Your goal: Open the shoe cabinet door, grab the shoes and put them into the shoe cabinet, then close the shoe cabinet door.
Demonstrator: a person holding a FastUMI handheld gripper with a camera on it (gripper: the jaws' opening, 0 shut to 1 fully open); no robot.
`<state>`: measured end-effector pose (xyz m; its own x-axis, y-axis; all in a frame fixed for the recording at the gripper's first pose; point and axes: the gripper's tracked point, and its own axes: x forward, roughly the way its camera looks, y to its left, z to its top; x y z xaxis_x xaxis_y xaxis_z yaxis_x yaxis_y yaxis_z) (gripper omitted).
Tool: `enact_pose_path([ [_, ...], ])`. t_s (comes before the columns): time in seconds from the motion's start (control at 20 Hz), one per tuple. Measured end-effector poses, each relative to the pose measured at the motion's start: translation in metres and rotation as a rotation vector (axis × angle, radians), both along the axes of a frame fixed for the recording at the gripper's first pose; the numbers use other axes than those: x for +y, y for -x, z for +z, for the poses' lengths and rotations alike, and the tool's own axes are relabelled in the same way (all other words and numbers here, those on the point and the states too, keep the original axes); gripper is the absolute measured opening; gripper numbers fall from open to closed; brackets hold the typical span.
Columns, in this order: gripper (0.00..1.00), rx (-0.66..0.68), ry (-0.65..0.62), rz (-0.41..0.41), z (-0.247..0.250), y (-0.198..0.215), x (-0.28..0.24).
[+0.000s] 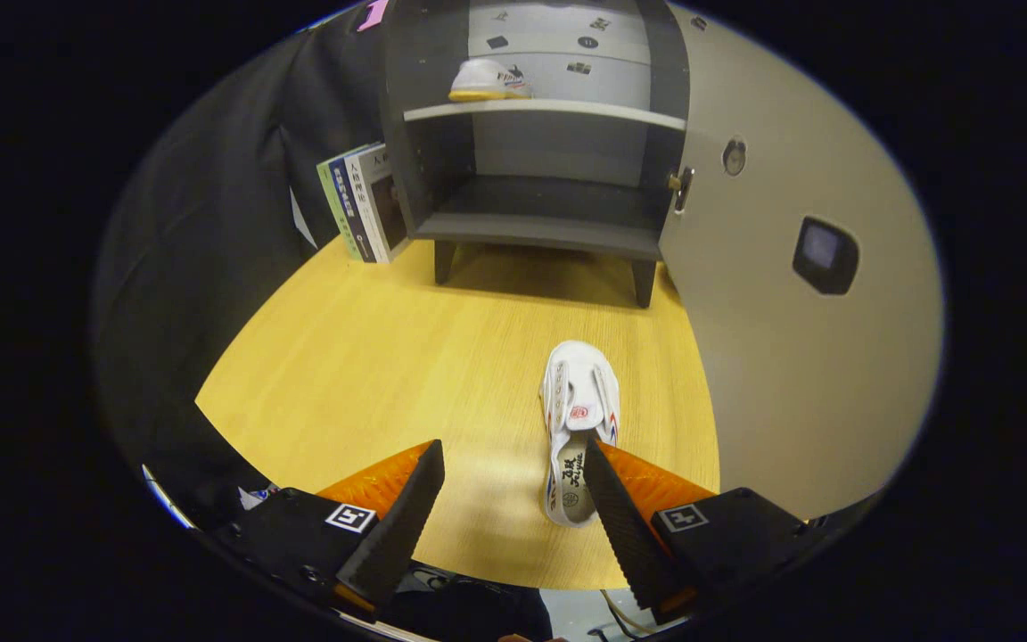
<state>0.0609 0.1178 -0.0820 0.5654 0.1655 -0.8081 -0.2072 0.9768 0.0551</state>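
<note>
The shoe cabinet [536,178] door [799,294] stands open and one white shoe [488,80] lies on its upper shelf. The second shoe [578,428] waits on the worktop [371,374], between the spread, empty fingers [513,473]; closing remains.

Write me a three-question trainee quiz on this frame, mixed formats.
1. True or false: the cabinet door is closed.
2. Where is the shoe on the table relative to the gripper? A) clamped by both fingers B) by the right finger, unclamped C) beyond the cabinet
3. Fill in: the second shoe sits on the cabinet's upper ____.

Key: 1 false, the door stands open; 2 B, fingers spread apart; 3 shelf.
</note>
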Motion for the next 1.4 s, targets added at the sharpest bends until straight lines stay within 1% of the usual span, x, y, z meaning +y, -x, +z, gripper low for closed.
enact_pose_path([
  [0.15, 0.99, 0.086, -0.031, -0.024, -0.011, 0.010, 0.008],
  [0.25, 0.99, 0.115, -0.037, -0.024, -0.016, 0.012, 0.010],
  [0.4, 0.97, 0.113, 0.009, -0.033, -0.027, 0.004, 0.001],
  [0.5, 0.98, 0.136, 0.034, -0.046, -0.034, 0.005, -0.004],
  [0.65, 0.98, 0.139, 0.044, -0.051, -0.032, 0.003, -0.004],
  [0.75, 0.96, 0.128, 0.038, -0.054, -0.031, 0.001, -0.004],
  [0.9, 0.93, 0.101, 0.077, -0.049, -0.026, -0.004, -0.009],
  [1.0, 0.82, 0.070, 0.099, -0.054, -0.014, -0.013, -0.004],
  [1.15, 0.45, 0.053, 0.145, -0.072, -0.015, -0.028, -0.010],
  [1.2, 0.33, 0.048, 0.131, -0.069, -0.015, -0.031, -0.009],
  [1.35, 0.19, 0.070, 0.113, -0.049, -0.023, -0.033, -0.008],
  [1.4, 0.10, 0.077, 0.117, -0.040, -0.023, -0.033, -0.009],
])
